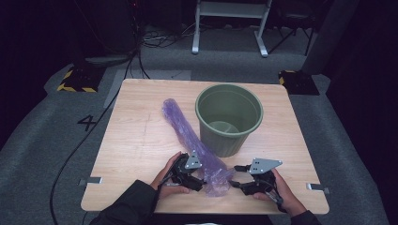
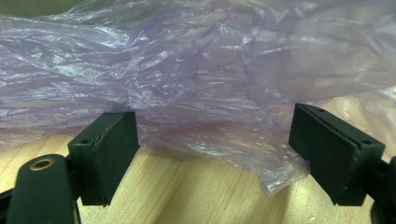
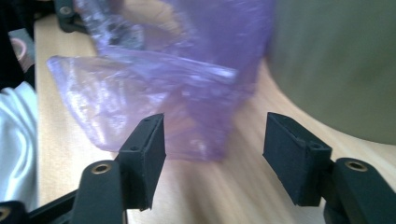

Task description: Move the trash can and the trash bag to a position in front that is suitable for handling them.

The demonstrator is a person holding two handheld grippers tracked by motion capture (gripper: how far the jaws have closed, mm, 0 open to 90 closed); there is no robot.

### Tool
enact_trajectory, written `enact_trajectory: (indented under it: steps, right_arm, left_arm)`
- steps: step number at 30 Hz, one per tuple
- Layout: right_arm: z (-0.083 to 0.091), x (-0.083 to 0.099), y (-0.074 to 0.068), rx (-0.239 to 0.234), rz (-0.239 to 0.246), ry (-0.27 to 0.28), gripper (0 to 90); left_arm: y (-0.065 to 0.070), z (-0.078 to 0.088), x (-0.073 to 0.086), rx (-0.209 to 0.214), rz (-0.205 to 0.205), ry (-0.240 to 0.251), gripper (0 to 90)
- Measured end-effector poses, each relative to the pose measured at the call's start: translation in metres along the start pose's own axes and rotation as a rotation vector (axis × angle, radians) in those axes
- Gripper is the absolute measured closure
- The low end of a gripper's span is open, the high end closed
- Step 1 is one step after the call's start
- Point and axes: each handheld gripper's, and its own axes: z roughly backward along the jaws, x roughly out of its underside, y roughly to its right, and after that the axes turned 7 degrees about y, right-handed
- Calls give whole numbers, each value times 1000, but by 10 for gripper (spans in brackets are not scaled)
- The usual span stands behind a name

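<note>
1. A pale wooden surface (image 1: 136, 154) sits on a grey carpeted floor (image 1: 37, 140), with a black cable (image 1: 75, 150) trailing across the floor on the left.
2. The left gripper (image 1: 202, 183) rests at the near edge of the surface, held in the person's left hand (image 1: 165, 174), and points right towards the near end of the bag.
3. Its jaws stand spread wide, one on each side of a fold of plastic; in the left gripper view (image 2: 214, 140) the pads do not press on the film.
4. A purple plastic bag (image 1: 192, 140), rolled long and crumpled, lies slantwise on the surface, its far end left of the bucket and its loose near end bunched between the two grippers.
5. A green bucket (image 1: 229, 119) stands upright right of the bag's middle, just beside it, towards the far right of the surface.
6. The right gripper (image 1: 233, 175), in the right hand (image 1: 281, 190), points left at the bag's near end.
7. Its jaws are spread apart, and in the right gripper view (image 3: 212, 154) the bag's edge lies just beyond them, not pinched.
</note>
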Motion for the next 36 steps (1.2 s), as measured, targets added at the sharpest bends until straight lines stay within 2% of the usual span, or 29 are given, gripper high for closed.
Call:
enact_trajectory:
  steps: [2,4,5,7,9,10,13,15,17,19,23,29,30,33,36]
  right_arm:
    - [-1,-3,-5,-20,6,-8,315]
    - [0,-6,-11,-17,28,-9,284]
    - [1,-7,-13,-34,21,-2,248]
    - [0,-7,-14,-46,3,4,233]
    - [-5,-5,-15,-33,9,-12,224]
    - [-9,-3,-15,-16,7,-25,252]
    - [-16,0,-13,2,4,-34,419]
    - [-19,1,-10,5,10,-44,589]
    - [-19,2,-8,9,8,-47,712]
    - [-17,2,-4,50,1,-66,811]
    - [-7,5,6,107,2,-65,861]
    - [18,17,34,220,-43,-59,860]
    - [20,18,37,225,-49,-57,854]
    - [29,23,48,286,-49,-66,840]
    - [38,29,61,302,-84,-55,835]
  left_arm:
    - [1,-3,1,-15,-2,-14,156]
    - [2,-5,2,-13,-8,-25,156]
    - [2,-6,2,-15,-8,-27,159]
    - [2,-7,2,-15,-9,-31,159]
    - [2,-6,2,-14,-7,-28,158]
    - [1,-6,2,-14,-8,-26,158]
    - [1,-4,2,-5,-11,-23,157]
    - [0,-3,2,-2,-10,-20,156]
    - [0,0,2,-3,-14,-18,157]
    - [-1,3,3,1,-16,-13,157]
    - [-4,13,6,-20,-20,-4,157]
    - [-17,30,14,-90,4,-25,157]
    - [-19,32,15,-102,6,-23,157]
    - [-25,38,17,-129,10,-18,157]
    - [-31,47,20,-152,23,-15,157]
